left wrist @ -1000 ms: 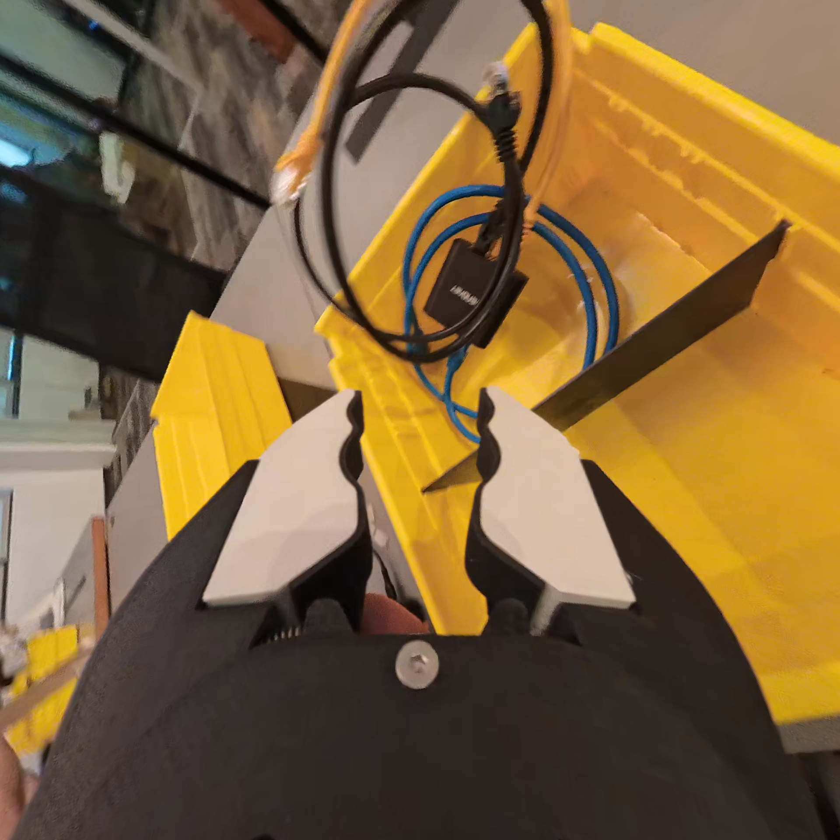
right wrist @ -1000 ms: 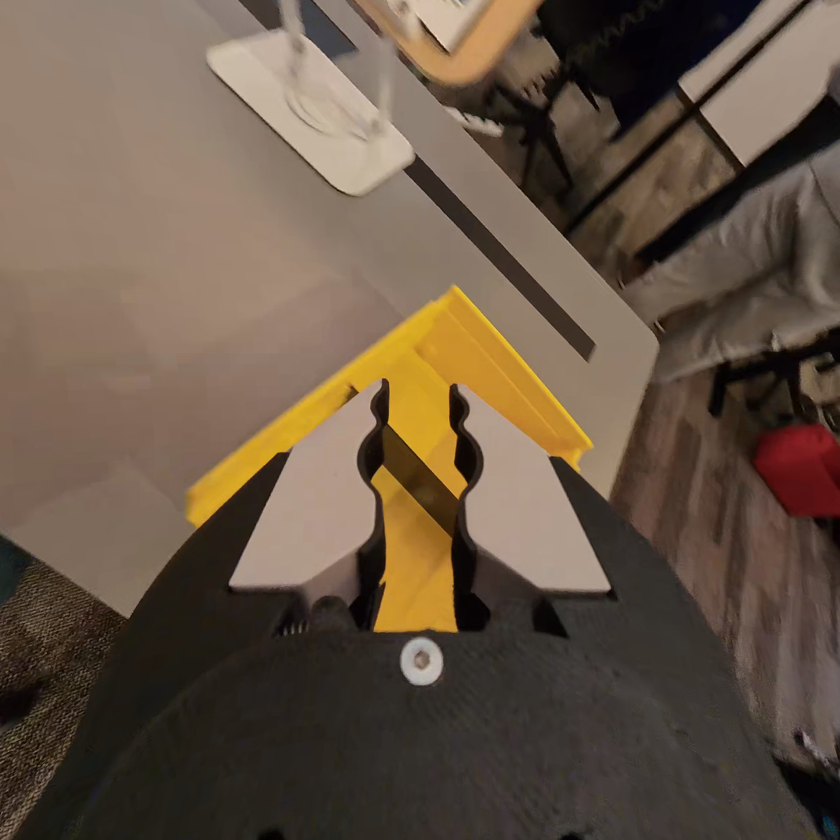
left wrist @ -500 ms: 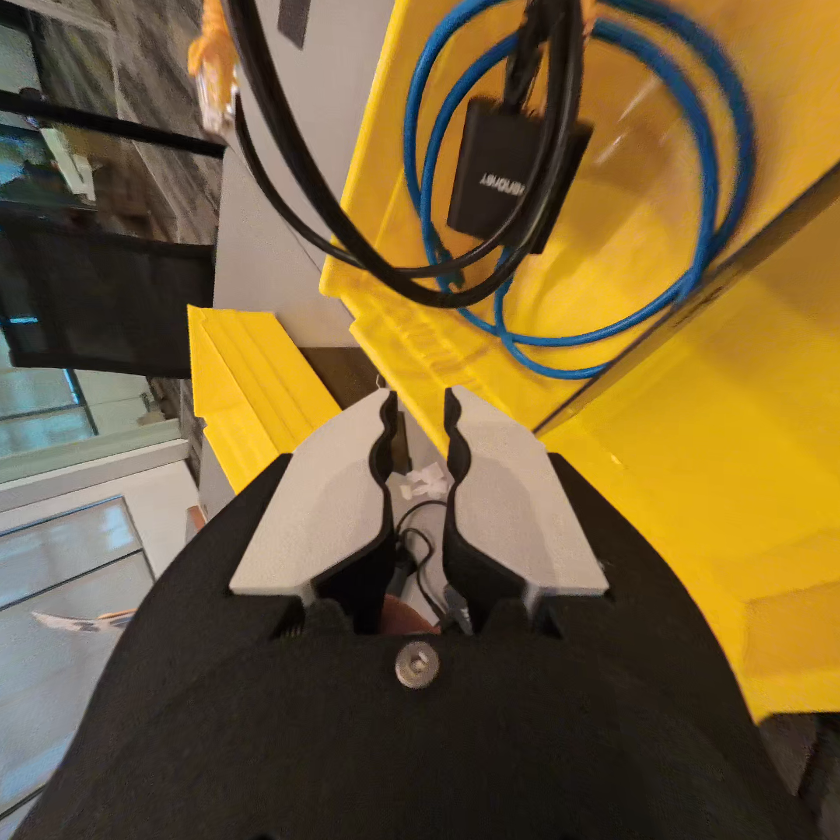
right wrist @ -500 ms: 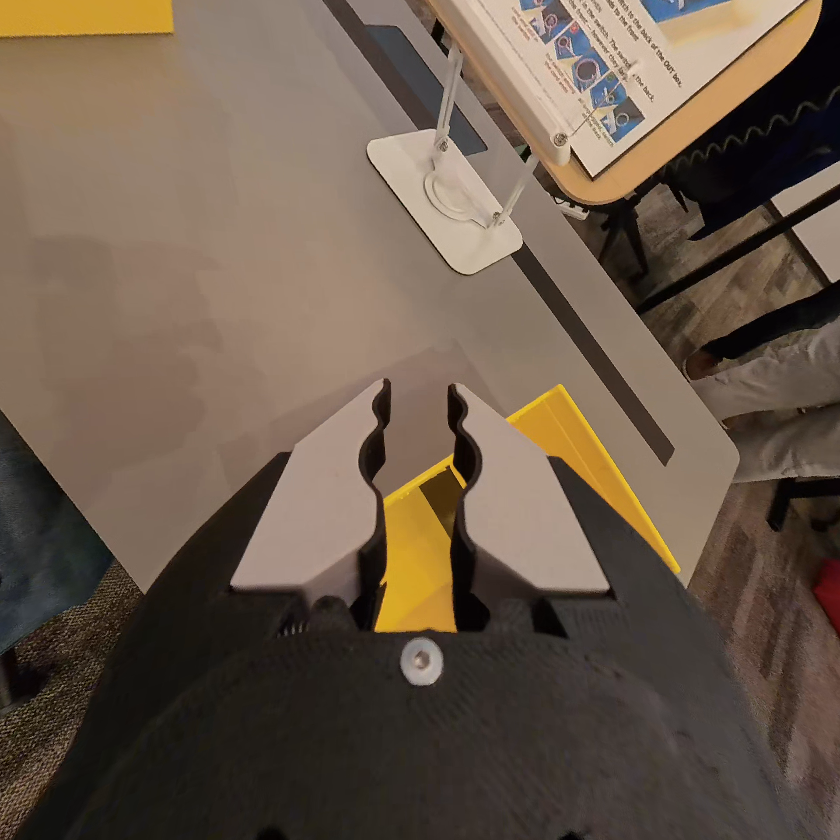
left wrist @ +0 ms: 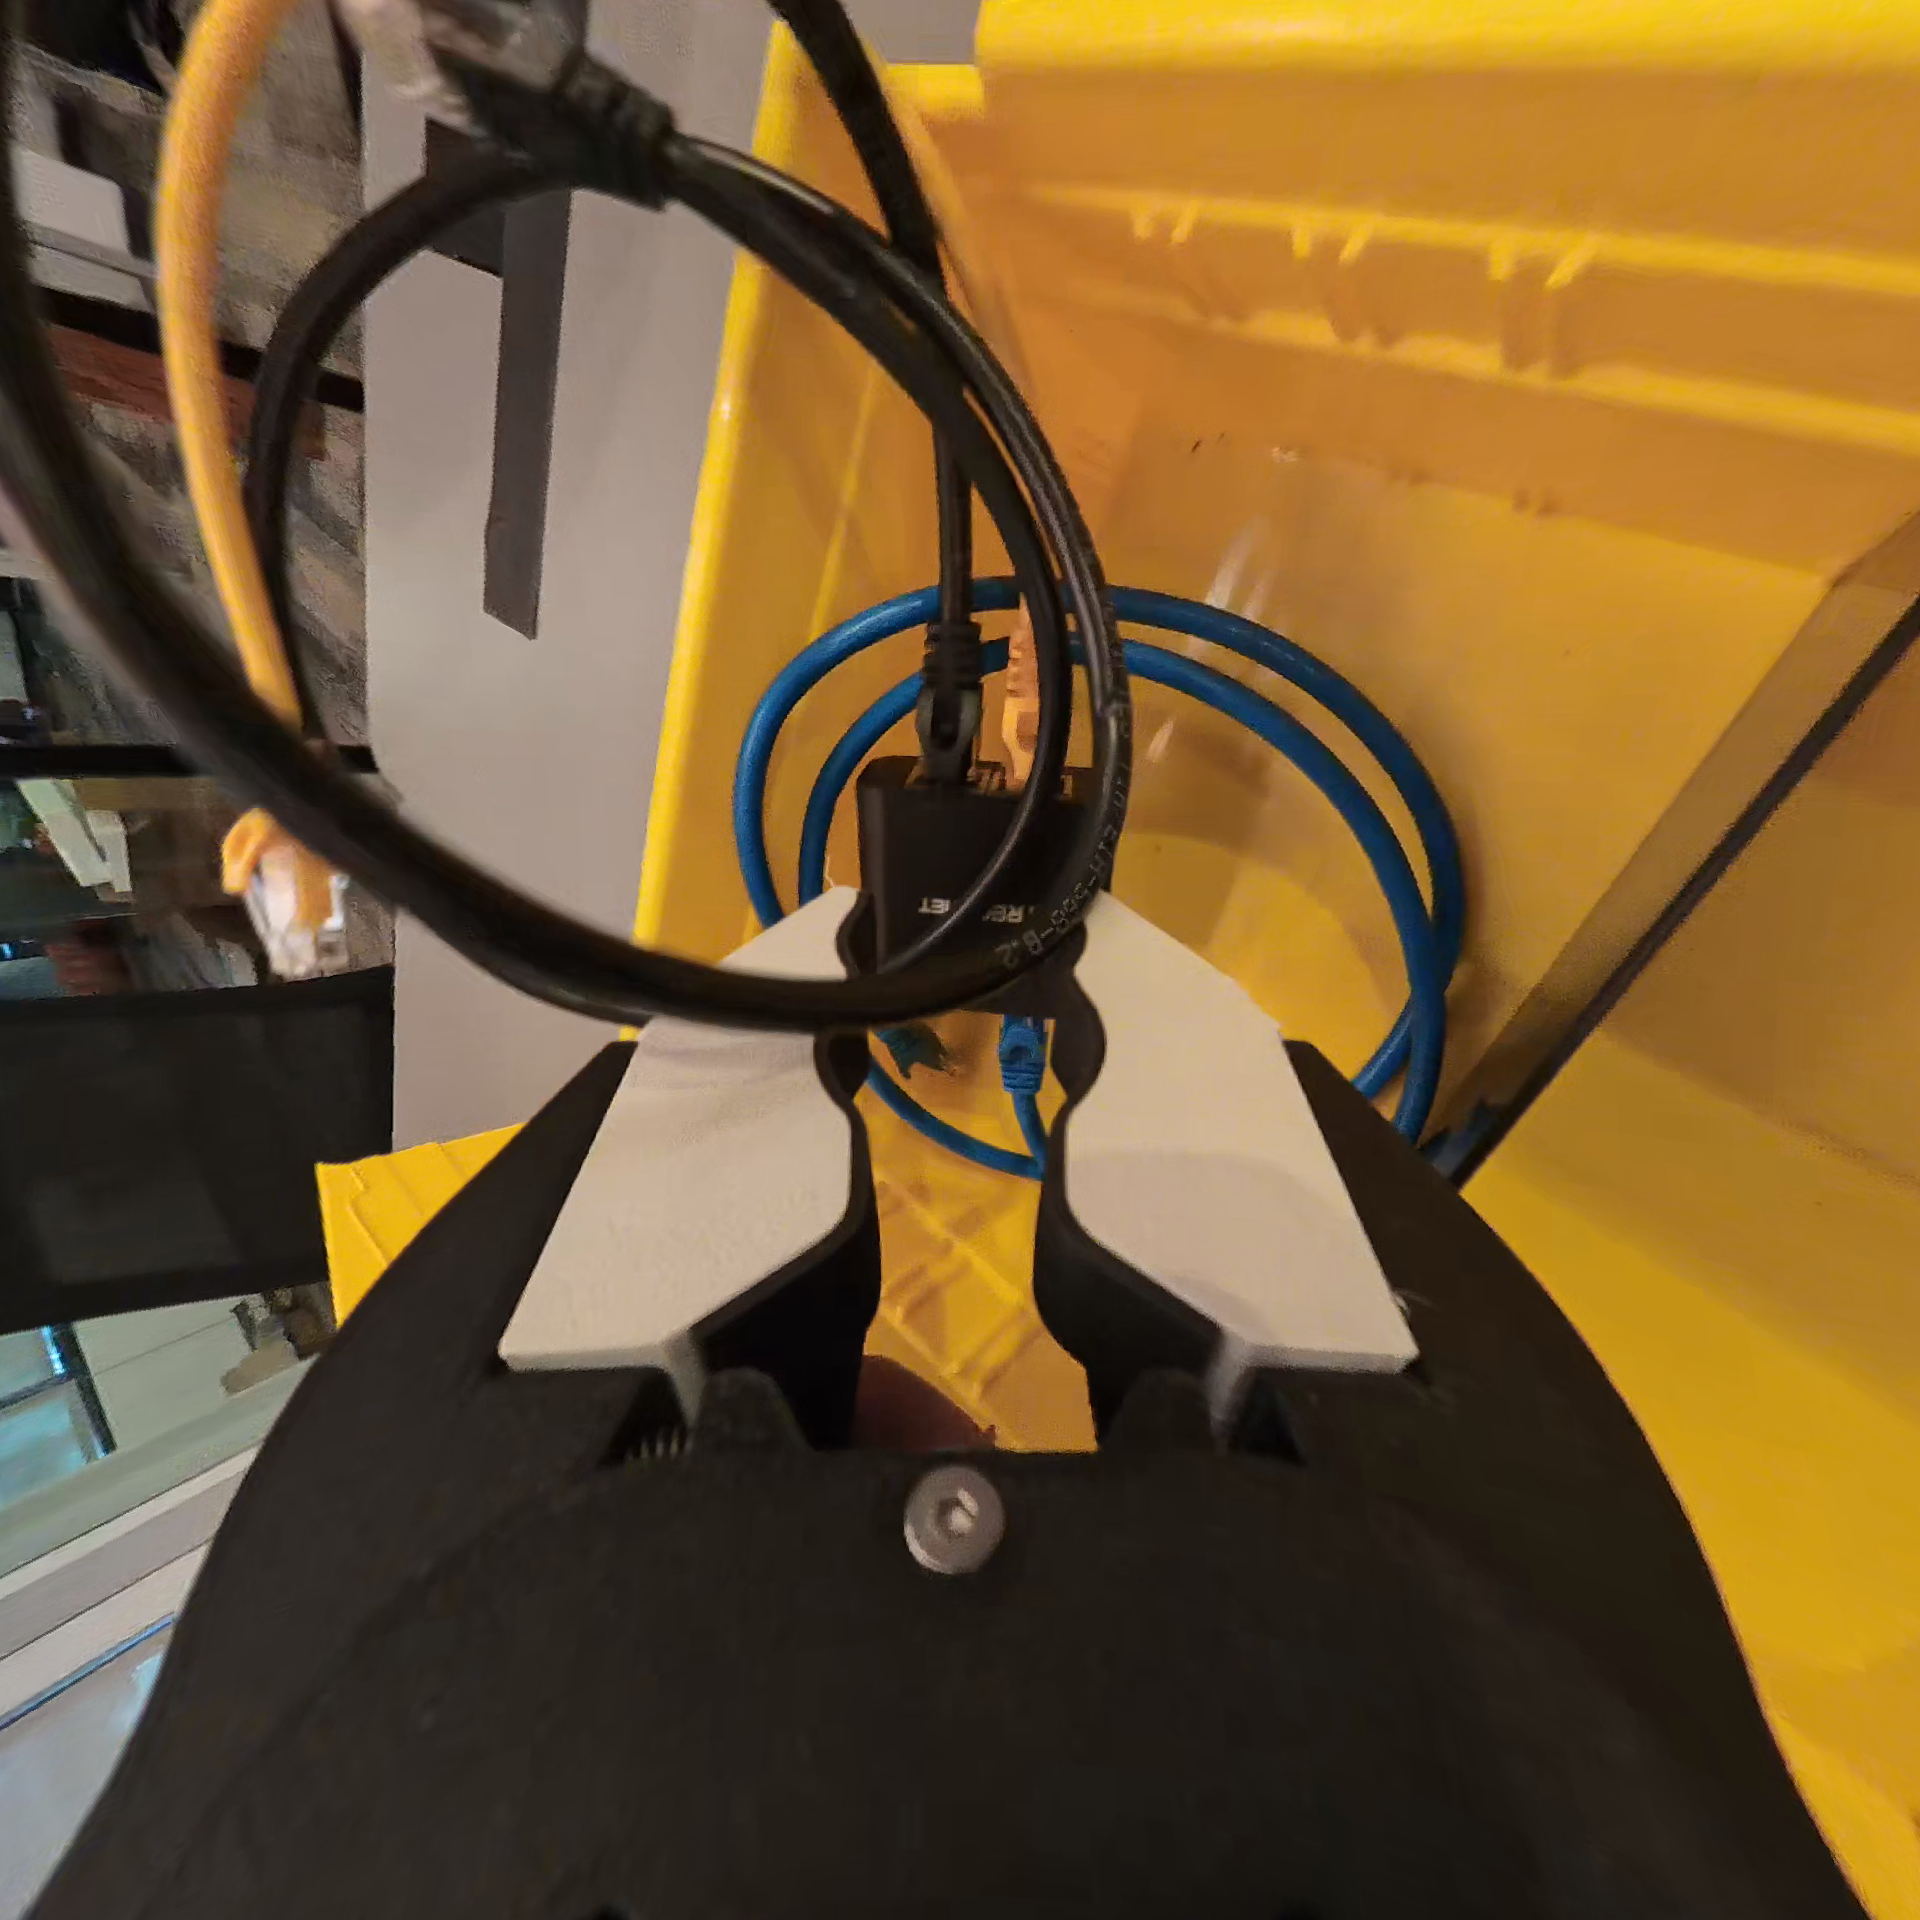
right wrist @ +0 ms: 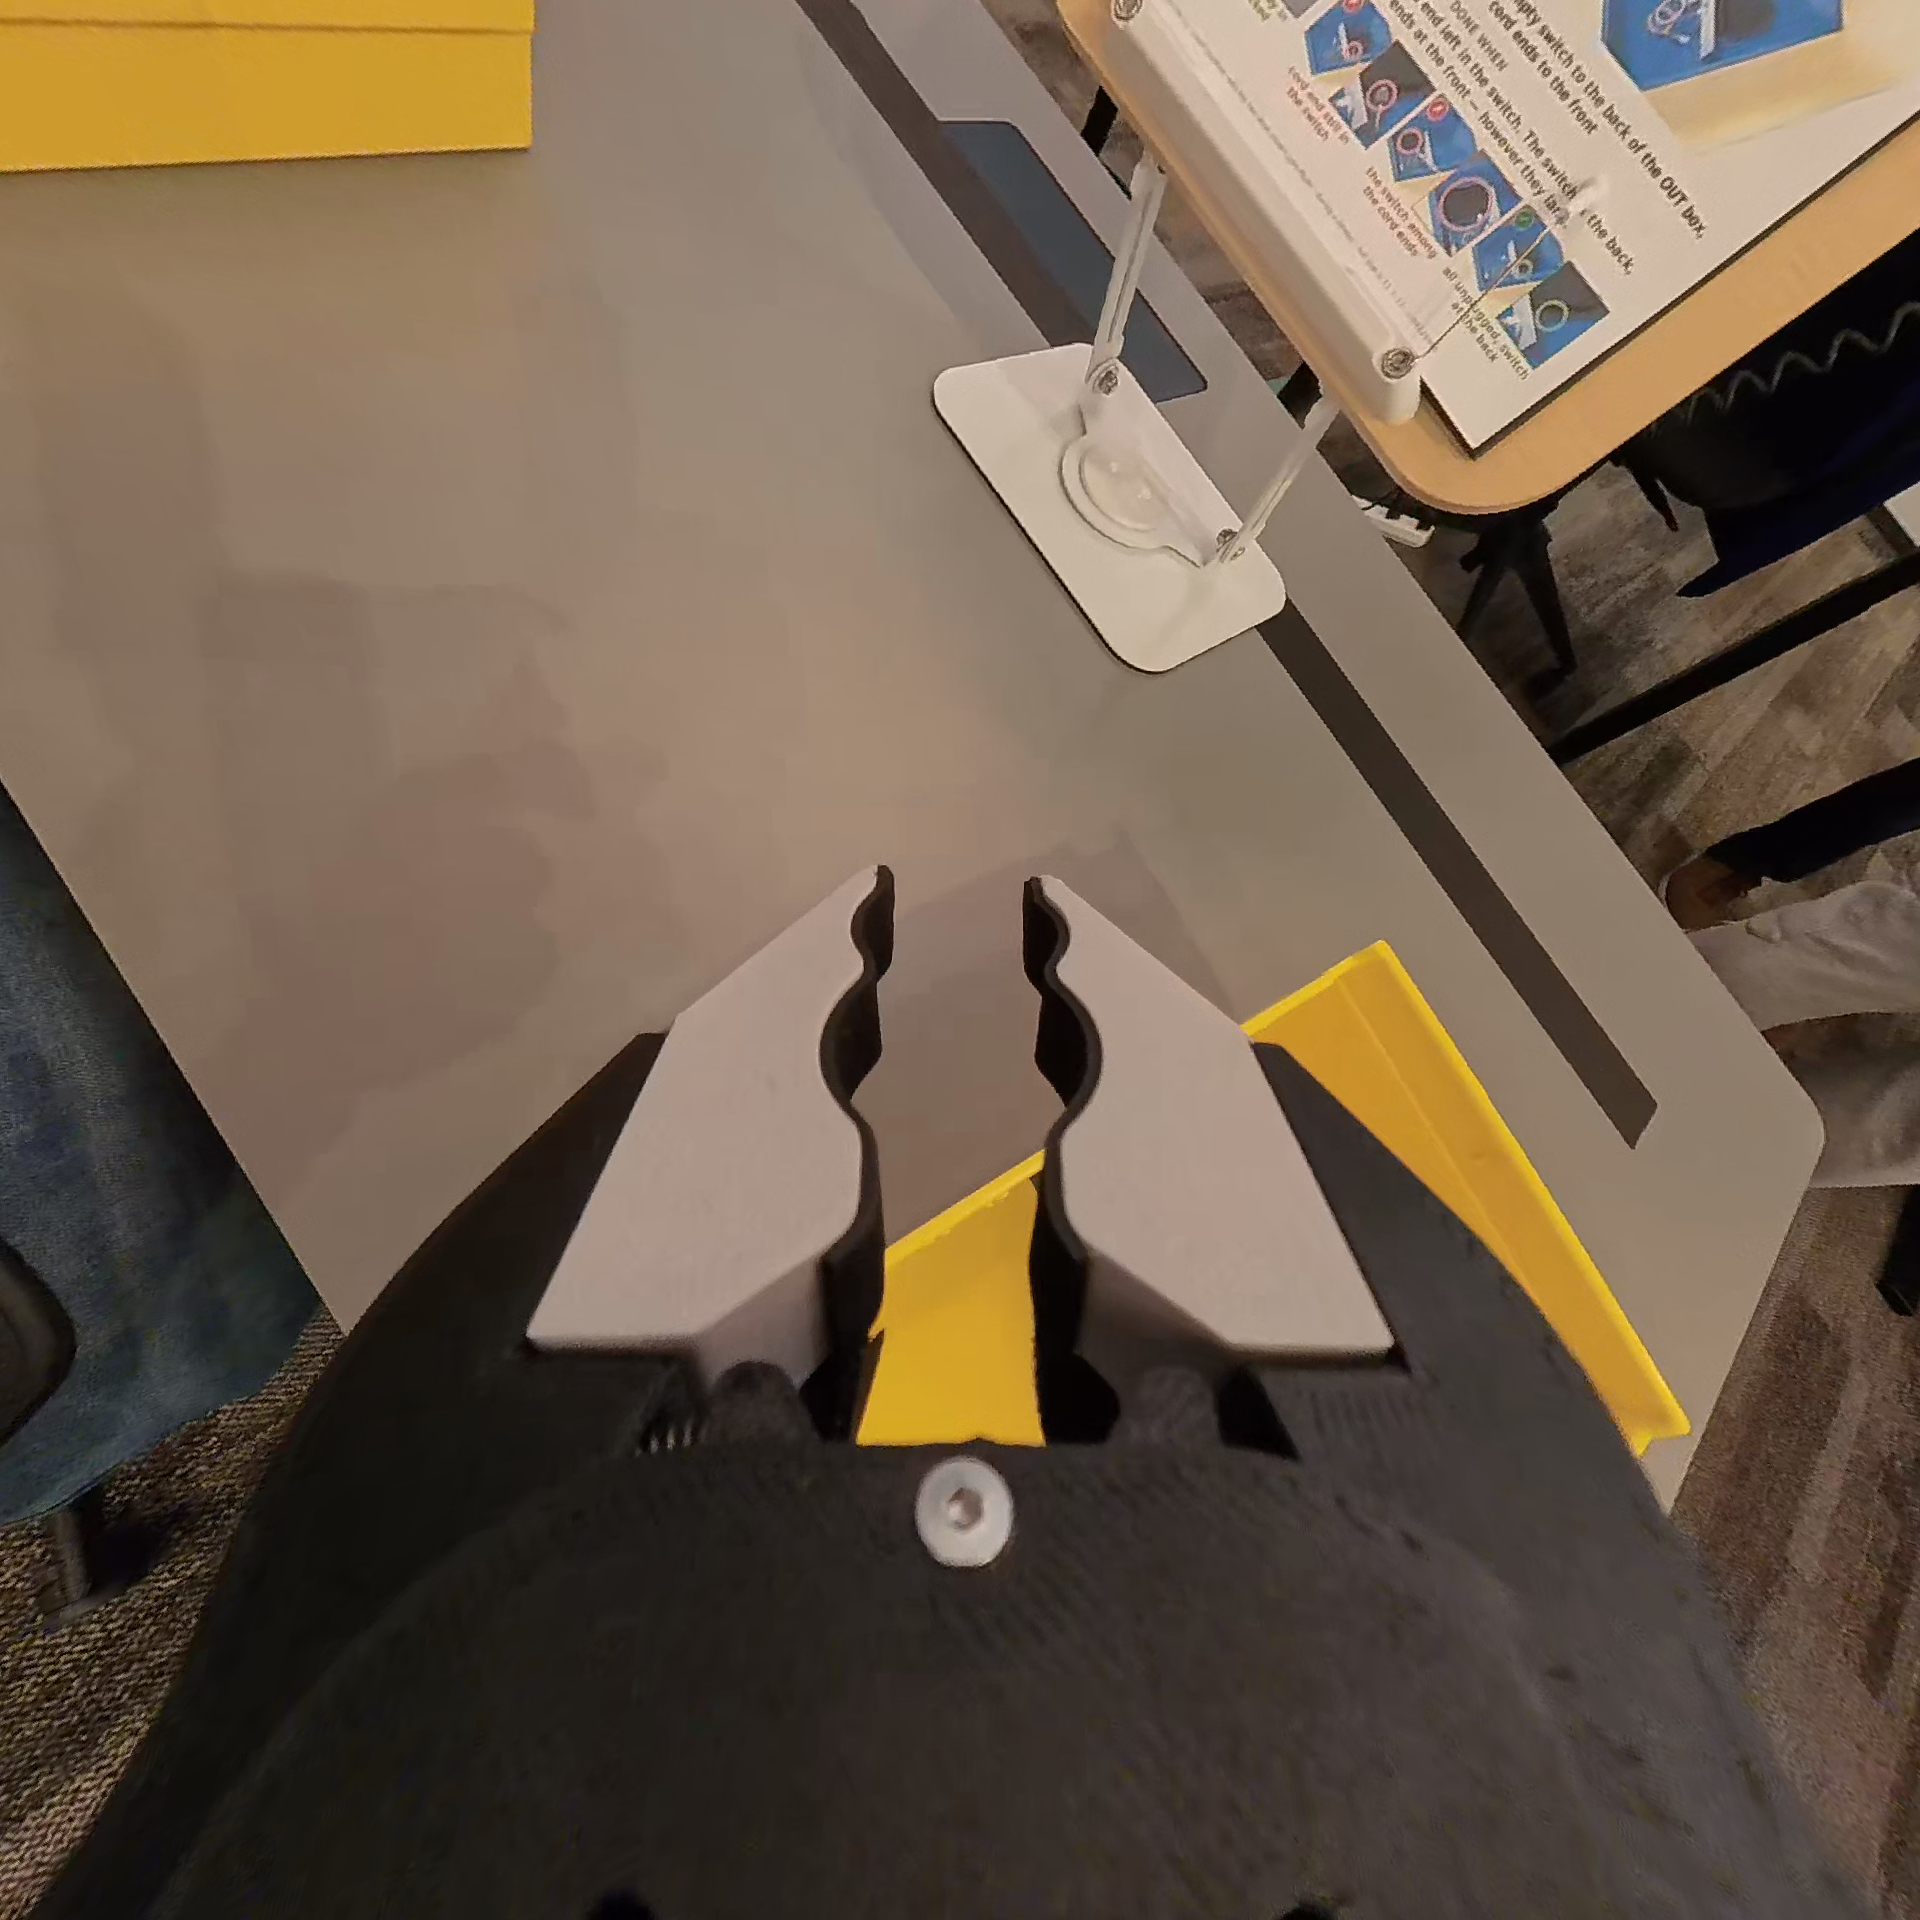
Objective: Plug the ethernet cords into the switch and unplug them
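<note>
A small black switch (left wrist: 956, 842) lies in a yellow bin (left wrist: 1455, 364) on a coiled blue cord (left wrist: 1382, 831). A black cord (left wrist: 468, 914) and an orange cord (left wrist: 192, 436) are plugged into its far end and loop up out of the bin, their free plugs hanging at the left. My left gripper (left wrist: 971, 914) is open, with its fingertips on either side of the switch and close against it. The black cord's loop crosses in front of the fingertips. My right gripper (right wrist: 956, 883) is slightly open and empty above the grey table (right wrist: 520, 520).
A black divider (left wrist: 1683, 831) splits the bin to the right of the switch. In the right wrist view, a yellow bin corner (right wrist: 1455, 1195) lies under the gripper. A white stand base (right wrist: 1112, 520) holds a printed sheet (right wrist: 1455, 156). Another yellow bin (right wrist: 260, 83) is far left. Some 60 cm of space lies between my two pairs of fingers.
My left gripper has moved forward into the bin up to the switch and its jaws have widened. The right gripper has barely shifted and its jaw gap is the same.
</note>
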Motion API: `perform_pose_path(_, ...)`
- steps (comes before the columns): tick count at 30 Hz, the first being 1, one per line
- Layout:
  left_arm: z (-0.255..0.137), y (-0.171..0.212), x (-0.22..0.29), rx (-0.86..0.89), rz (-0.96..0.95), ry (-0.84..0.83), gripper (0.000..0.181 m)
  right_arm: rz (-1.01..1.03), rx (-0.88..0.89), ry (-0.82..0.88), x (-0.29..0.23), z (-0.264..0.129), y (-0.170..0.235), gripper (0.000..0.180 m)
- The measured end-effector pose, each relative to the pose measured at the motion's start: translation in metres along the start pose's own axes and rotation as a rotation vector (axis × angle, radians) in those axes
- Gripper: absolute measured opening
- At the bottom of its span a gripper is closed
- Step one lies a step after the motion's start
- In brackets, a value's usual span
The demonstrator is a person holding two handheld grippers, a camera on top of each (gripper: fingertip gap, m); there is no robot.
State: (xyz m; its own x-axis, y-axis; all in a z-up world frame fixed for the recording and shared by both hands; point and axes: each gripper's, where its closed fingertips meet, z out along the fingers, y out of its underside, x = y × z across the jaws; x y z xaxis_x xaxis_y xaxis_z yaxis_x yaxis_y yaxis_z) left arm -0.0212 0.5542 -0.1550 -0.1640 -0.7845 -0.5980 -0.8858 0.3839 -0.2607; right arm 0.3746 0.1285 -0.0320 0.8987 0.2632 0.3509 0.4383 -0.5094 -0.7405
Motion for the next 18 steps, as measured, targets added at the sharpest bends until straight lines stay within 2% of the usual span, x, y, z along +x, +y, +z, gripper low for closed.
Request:
perform_pose_path(4, 0.017, 0.008, 0.003, -0.068, 0.034, 0.012, 0.040, 0.003, 0.011, -0.012, -0.002, 0.004, -0.003, 0.022)
perform_pose_path(8, 0.023, 0.008, -0.002, -0.072, 0.027, 0.010, 0.056, 0.004, 0.014, -0.026, -0.007, 0.009, -0.002, 0.022)
perform_pose_path(10, 0.025, 0.008, 0.002, -0.077, 0.010, 0.054, 0.079, 0.005, 0.013, -0.032, -0.009, 0.011, -0.001, 0.022)
perform_pose_path(12, 0.030, 0.012, 0.015, -0.115, 0.003, 0.136, 0.090, 0.003, 0.014, -0.036, -0.010, 0.013, -0.001, 0.022)
perform_pose_path(15, 0.035, 0.011, 0.010, -0.123, 0.062, 0.097, 0.066, 0.001, 0.017, -0.037, -0.010, 0.014, -0.003, 0.022)
perform_pose_path(18, 0.039, 0.014, 0.007, -0.144, 0.063, 0.070, 0.059, 0.002, 0.024, -0.035, -0.011, 0.014, -0.003, 0.022)
